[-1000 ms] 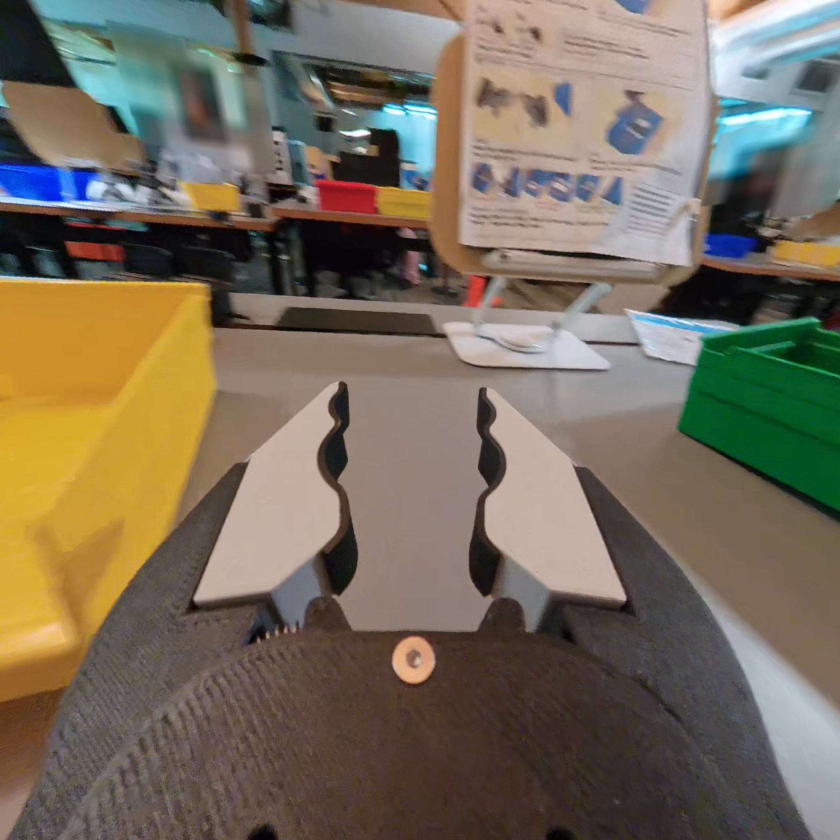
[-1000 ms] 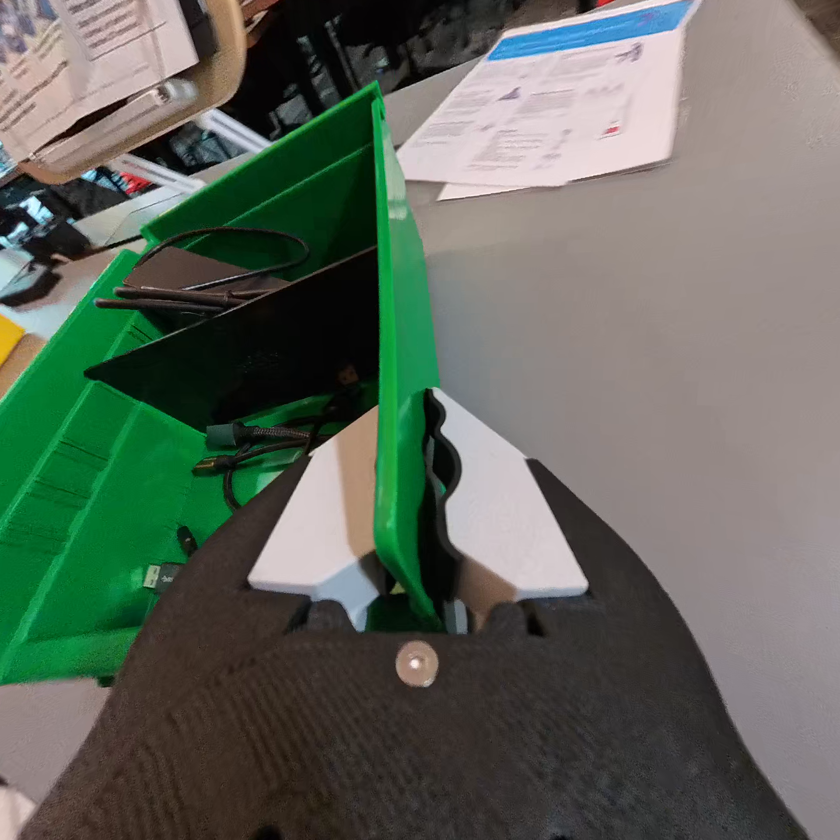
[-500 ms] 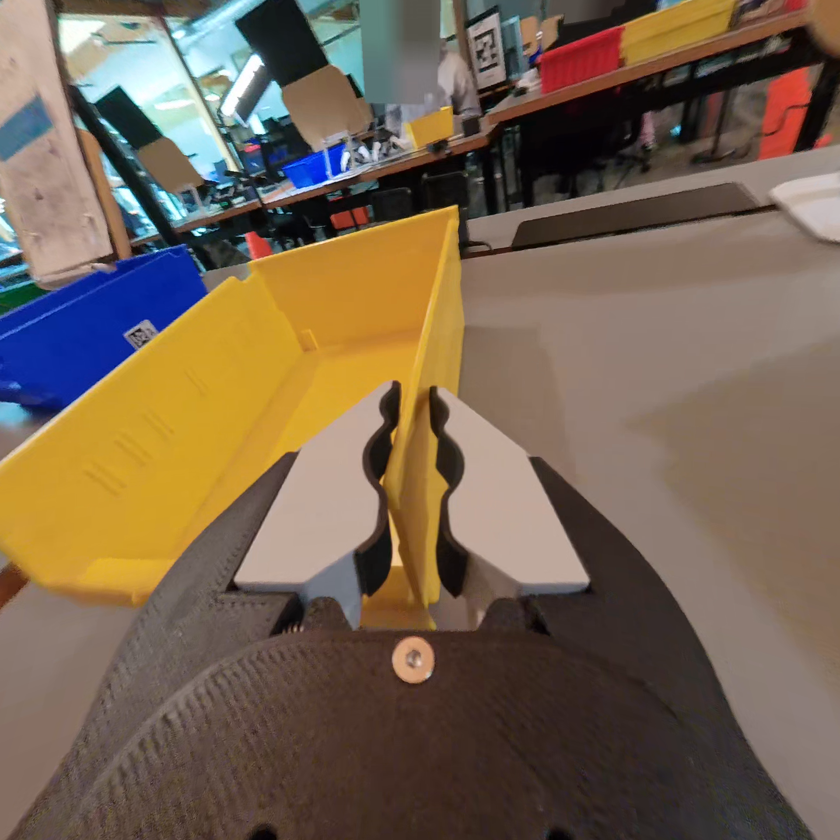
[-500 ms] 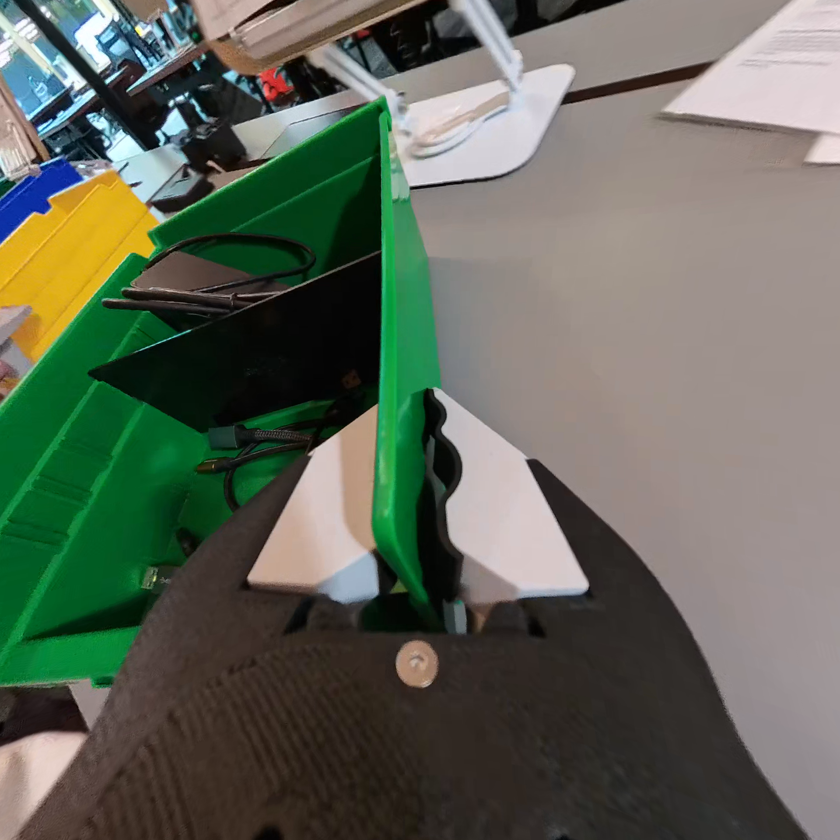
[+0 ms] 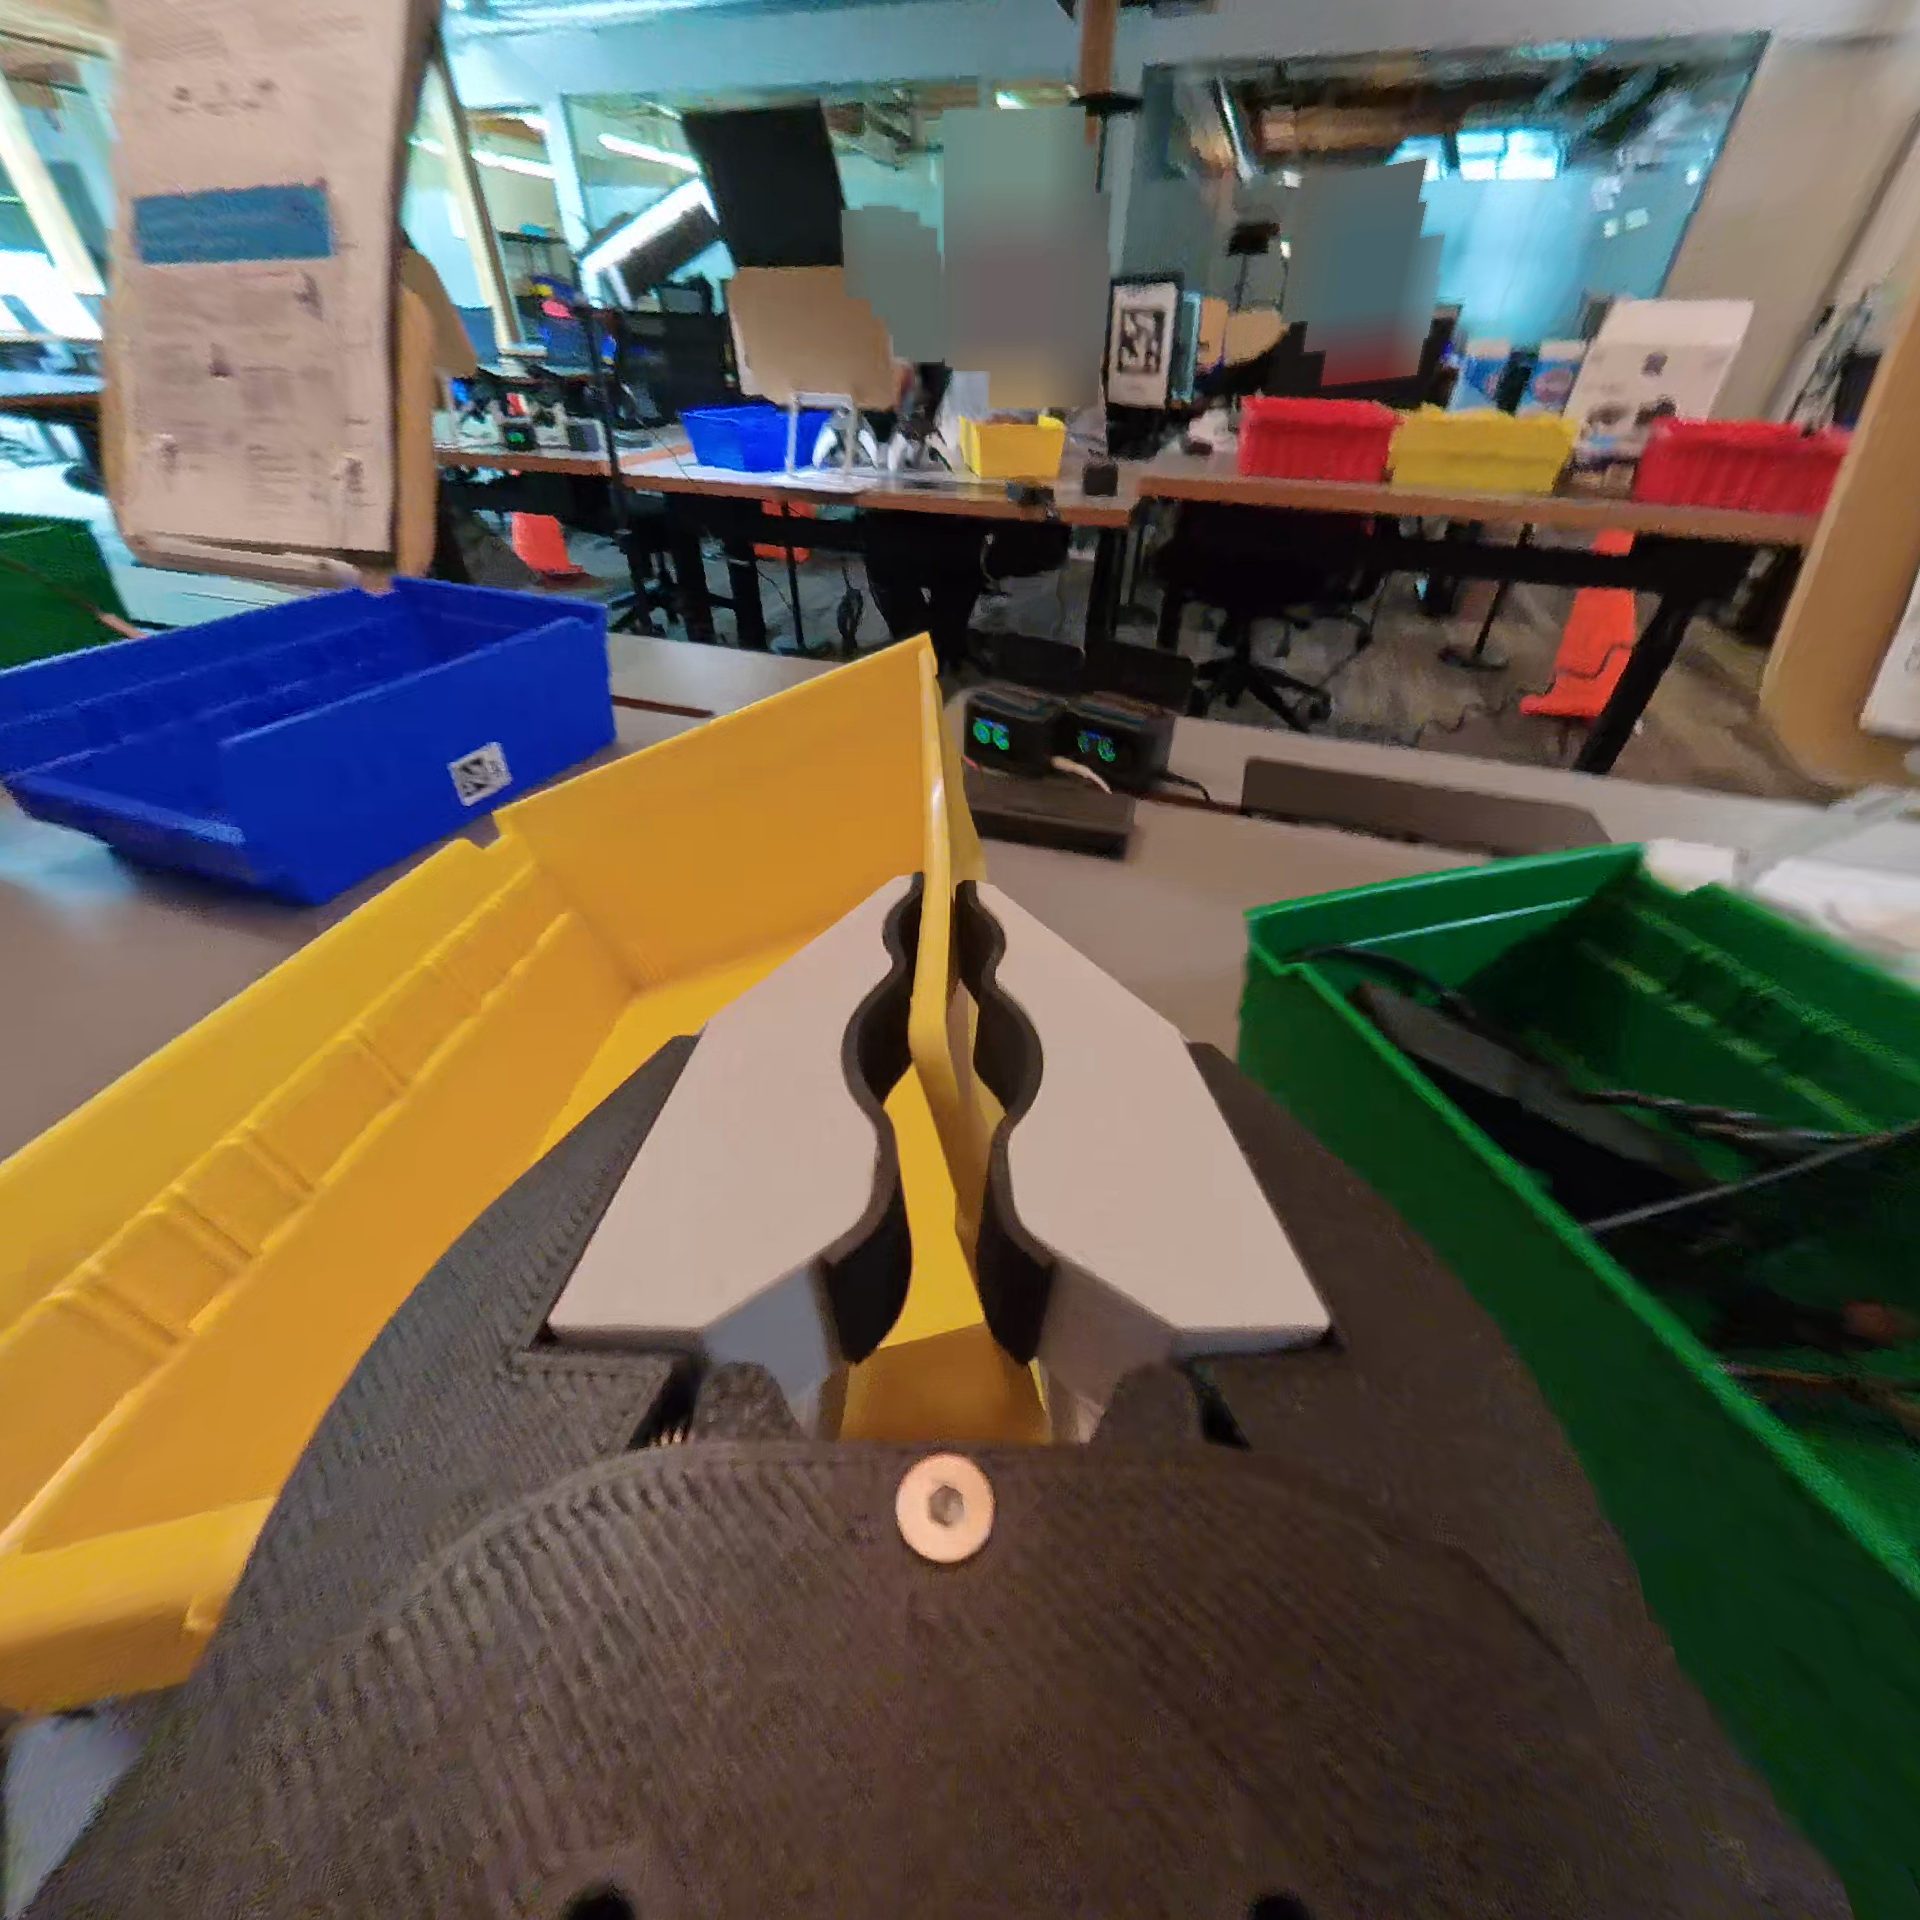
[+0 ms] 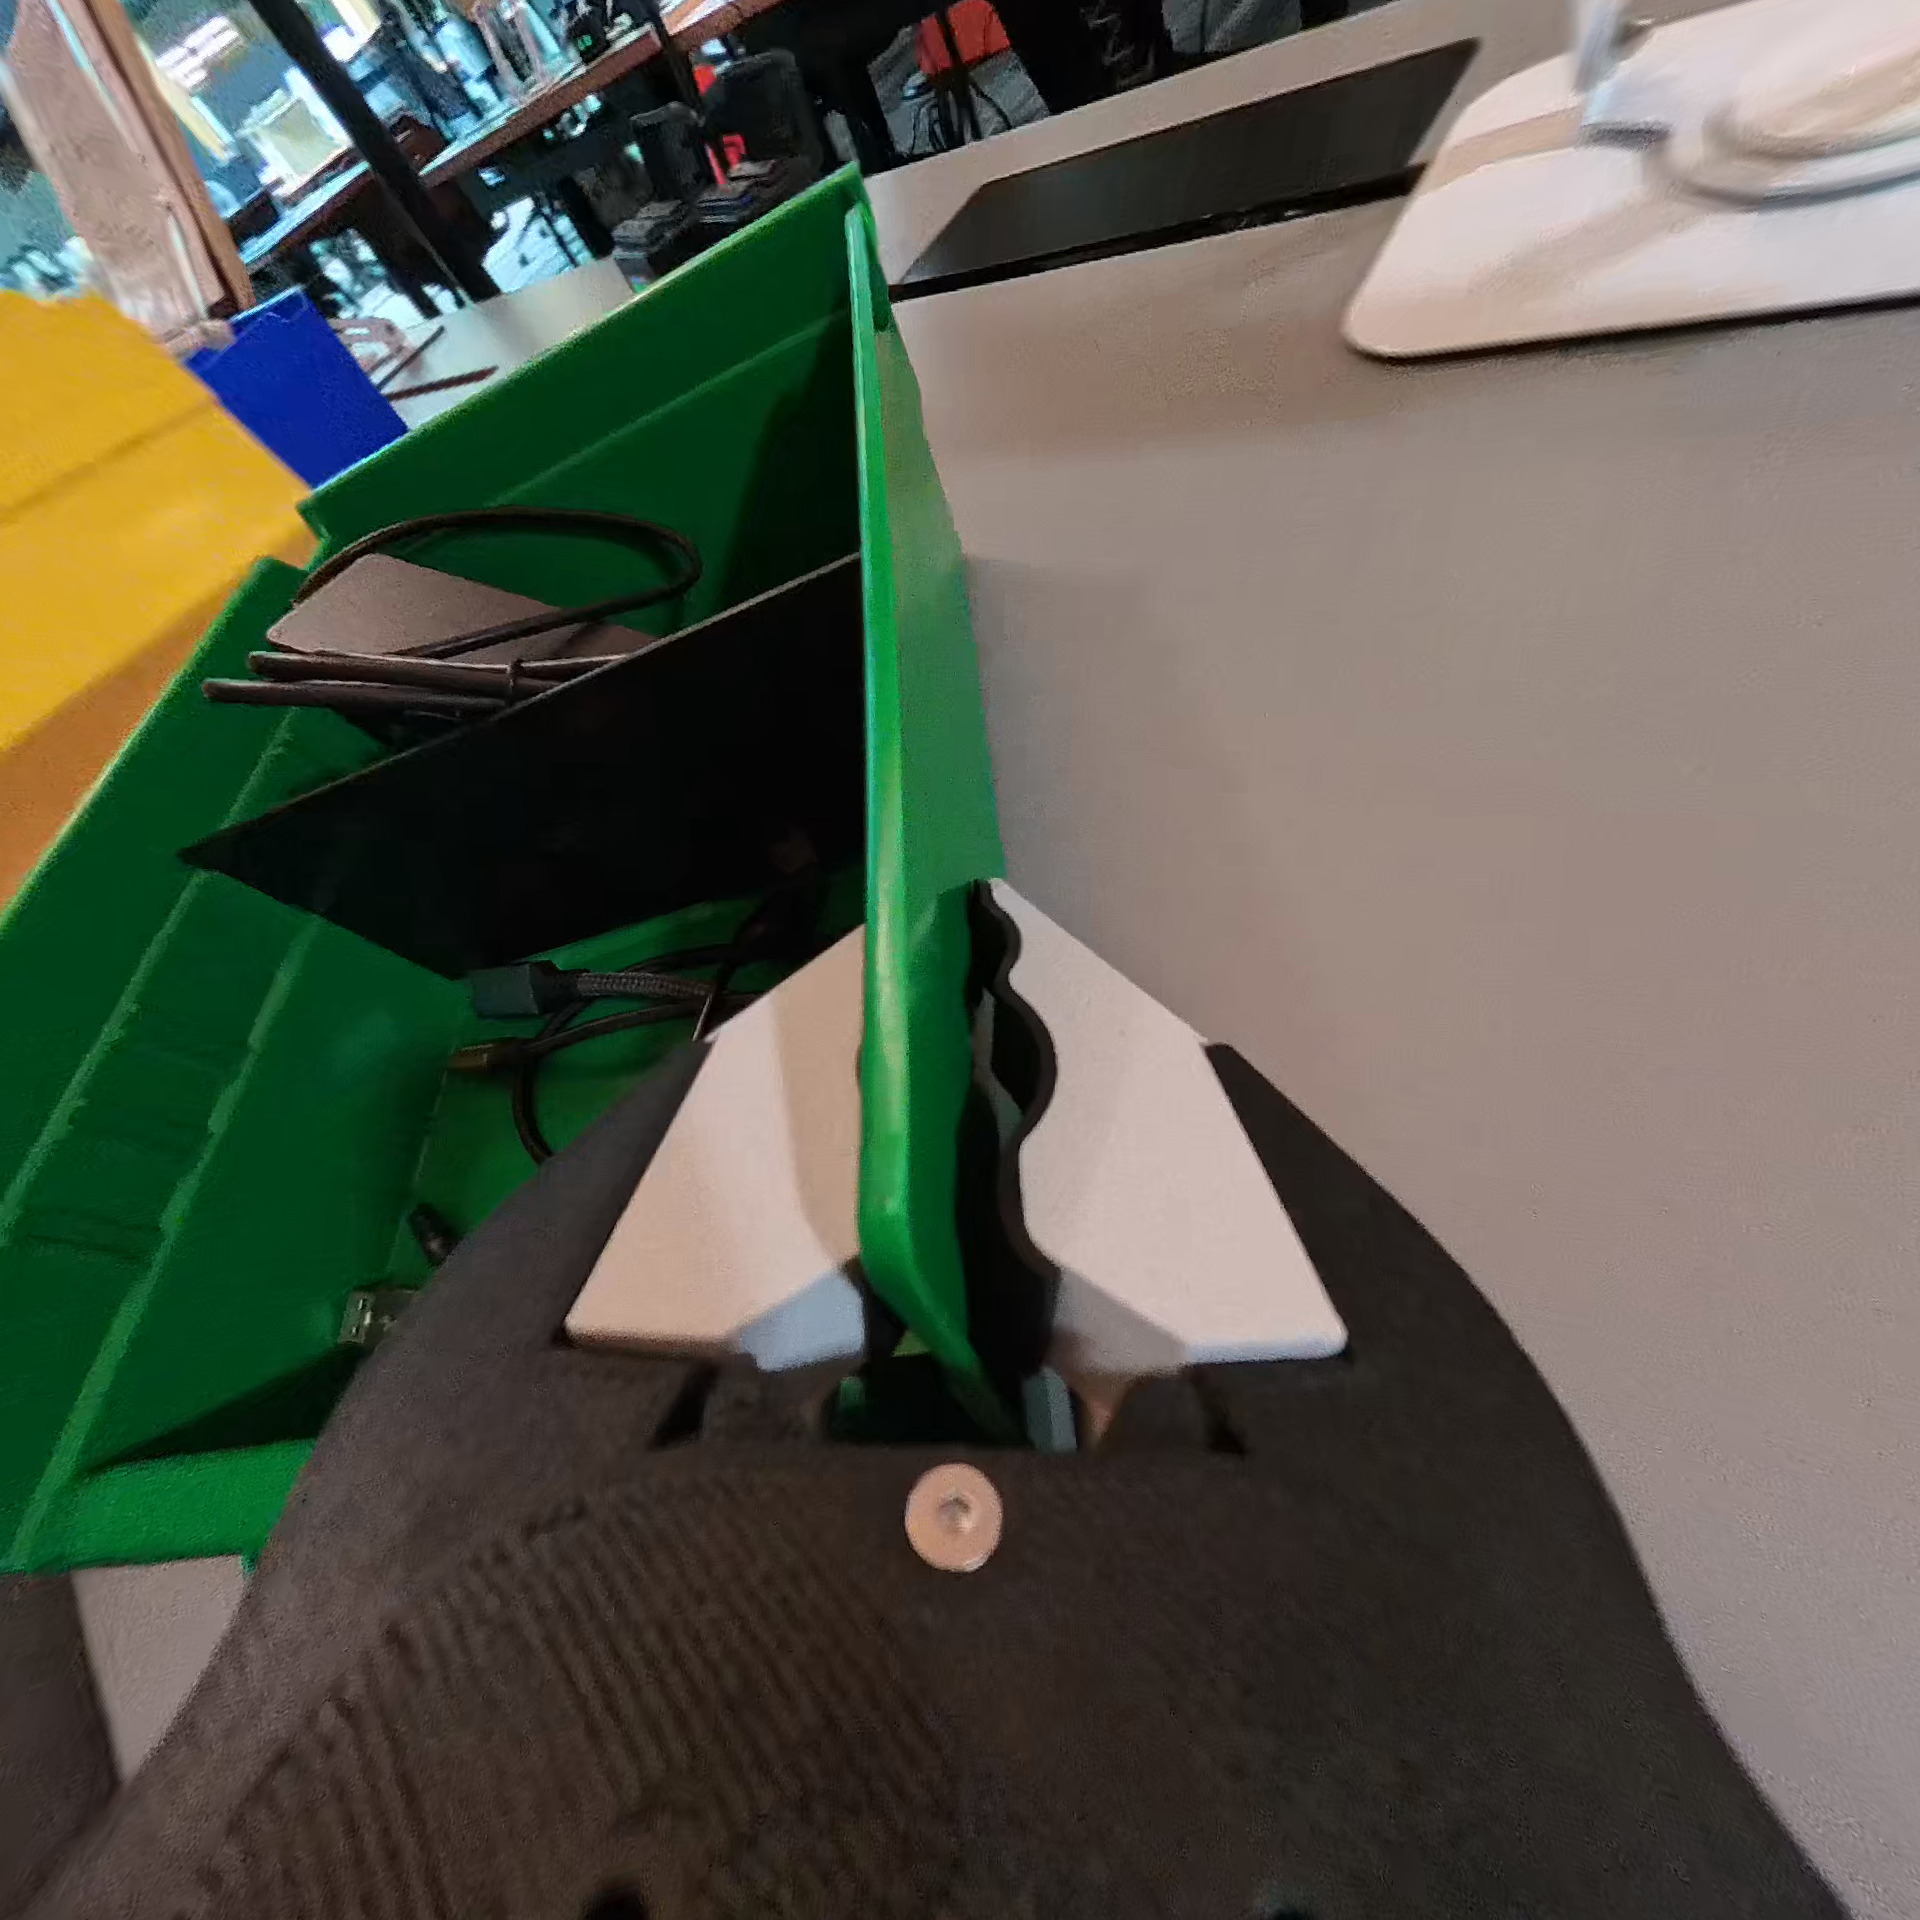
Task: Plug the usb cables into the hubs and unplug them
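Observation:
My left gripper point(image 5: 940, 894) is shut on the right wall of an empty yellow bin point(image 5: 727, 821). My right gripper point(image 6: 925, 914) is shut on the right wall of a green bin point(image 6: 914, 623). A black divider point(image 6: 582, 769) splits the green bin. Behind it lies a flat grey hub point(image 6: 405, 613) with a looped black cable. In front of it lie braided USB cables point(image 6: 613, 982) and a loose plug point(image 6: 369, 1314). The green bin also shows at the right of the left wrist view point(image 5: 1351, 1039), close beside the yellow bin.
A blue bin point(image 5: 312, 727) stands on the grey table behind the yellow bin. A black charger dock point(image 5: 1060, 748) sits at the table's far edge. A white stand base point(image 6: 1610, 239) and a black strip point(image 6: 1195, 197) lie right of the green bin. A clipboard with paper point(image 5: 249, 281) hangs at upper left.
My left gripper was open over the bare table, then shut on the yellow bin's wall. The green bin has come into its view at the right. My right gripper kept its hold as its view swung.

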Motion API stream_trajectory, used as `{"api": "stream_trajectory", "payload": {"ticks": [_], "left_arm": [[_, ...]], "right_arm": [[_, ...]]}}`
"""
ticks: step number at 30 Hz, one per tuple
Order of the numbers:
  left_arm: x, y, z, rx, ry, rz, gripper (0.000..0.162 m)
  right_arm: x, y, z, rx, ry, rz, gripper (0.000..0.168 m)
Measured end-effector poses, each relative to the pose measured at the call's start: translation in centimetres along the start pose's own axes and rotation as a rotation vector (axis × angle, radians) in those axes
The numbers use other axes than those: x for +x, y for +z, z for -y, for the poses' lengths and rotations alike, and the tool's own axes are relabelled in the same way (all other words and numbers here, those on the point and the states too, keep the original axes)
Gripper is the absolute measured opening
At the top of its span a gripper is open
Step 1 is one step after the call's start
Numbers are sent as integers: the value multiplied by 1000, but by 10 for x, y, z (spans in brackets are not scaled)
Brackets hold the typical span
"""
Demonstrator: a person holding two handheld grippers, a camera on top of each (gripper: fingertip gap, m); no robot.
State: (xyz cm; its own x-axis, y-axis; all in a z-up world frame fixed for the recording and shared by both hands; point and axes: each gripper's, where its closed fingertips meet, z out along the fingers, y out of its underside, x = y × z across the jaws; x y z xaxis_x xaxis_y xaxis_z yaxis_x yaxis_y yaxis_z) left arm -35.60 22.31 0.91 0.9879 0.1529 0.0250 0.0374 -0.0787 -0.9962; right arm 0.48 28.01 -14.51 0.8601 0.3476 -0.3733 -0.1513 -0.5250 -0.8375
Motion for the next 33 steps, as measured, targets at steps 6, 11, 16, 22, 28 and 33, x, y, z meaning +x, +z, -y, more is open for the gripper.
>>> {"api": "stream_trajectory", "payload": {"ticks": [6, 11, 16, 22, 28, 33], "left_arm": [[-46, -46, 55, 118, 9, 110, 2], [-46, -67, 84, 191, 66, 134, 2], [-24, -67, 94, 219, 35, 41, 3], [3, -61, 93, 218, 14, -34, 2], [6, -64, 98, 231, 25, -31, 3], [11, -66, 101, 235, 51, -15, 2]], "right_arm": [[-93, 75, -6, 24, 34, -59, 9], [-168, 110, -16, 35, -31, -70, 37], [-188, 109, -28, -27, -126, -45, 40], [-221, 77, -31, -36, -123, 241, 94], [-206, 18, -48, -1, -198, 323, 75], [-208, 13, -66, -52, -182, 347, 63]]}}
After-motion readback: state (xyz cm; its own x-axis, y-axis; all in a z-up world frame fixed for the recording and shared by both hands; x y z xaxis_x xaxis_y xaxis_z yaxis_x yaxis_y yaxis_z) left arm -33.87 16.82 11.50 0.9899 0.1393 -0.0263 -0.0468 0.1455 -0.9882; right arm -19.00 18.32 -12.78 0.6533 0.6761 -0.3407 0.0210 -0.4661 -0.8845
